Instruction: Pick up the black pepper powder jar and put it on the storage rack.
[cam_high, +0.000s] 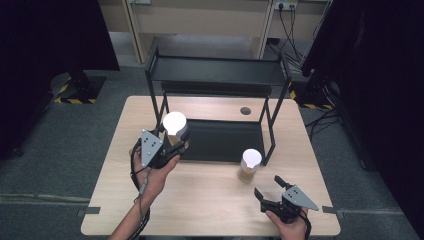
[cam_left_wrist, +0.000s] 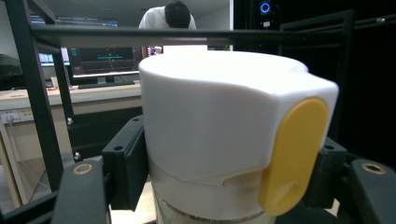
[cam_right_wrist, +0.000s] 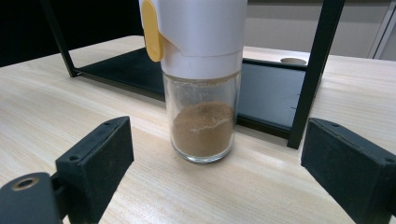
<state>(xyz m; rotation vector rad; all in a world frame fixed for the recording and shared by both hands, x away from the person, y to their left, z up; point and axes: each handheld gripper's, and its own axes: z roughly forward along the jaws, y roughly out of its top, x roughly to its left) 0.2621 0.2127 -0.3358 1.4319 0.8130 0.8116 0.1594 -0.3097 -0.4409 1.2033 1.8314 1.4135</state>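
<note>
Table (cam_high: 210, 200) in high view: we see left gripper (cam_high: 176, 145) clamped on white-capped jar (cam_high: 175, 125), held raised at front left corner of black rack (cam_high: 217, 70). Second jar (cam_high: 250, 164) stands on wood beside rack's right front leg. Right gripper (cam_high: 270, 187) near it, apart, jaws spread wide, nothing between.

Left gripper view: we note pads (cam_left_wrist: 128, 163) pressing both sides of held jar's white cap (cam_left_wrist: 210, 126), yellow tab (cam_left_wrist: 294, 154) at right.

Right gripper view: we find jaws wide apart, second jar (cam_right_wrist: 203, 112) with brown powder upright beyond them, untouched.
</note>
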